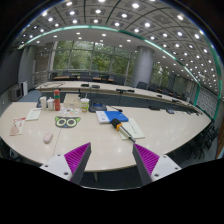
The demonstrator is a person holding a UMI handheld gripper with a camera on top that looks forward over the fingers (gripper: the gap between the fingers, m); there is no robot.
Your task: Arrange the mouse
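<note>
A small white mouse (48,138) lies on the pale round table (100,140), ahead and to the left of my left finger. My gripper (111,160) hangs above the table's near edge, well back from the mouse. It is open, and nothing stands between the magenta pads (76,155).
On the table lie a blue and yellow object on papers (118,118), a green-rimmed pair of rings (67,122), bottles and cups (50,102) at the left, and papers (22,124). Long desks with chairs (120,93) stand beyond.
</note>
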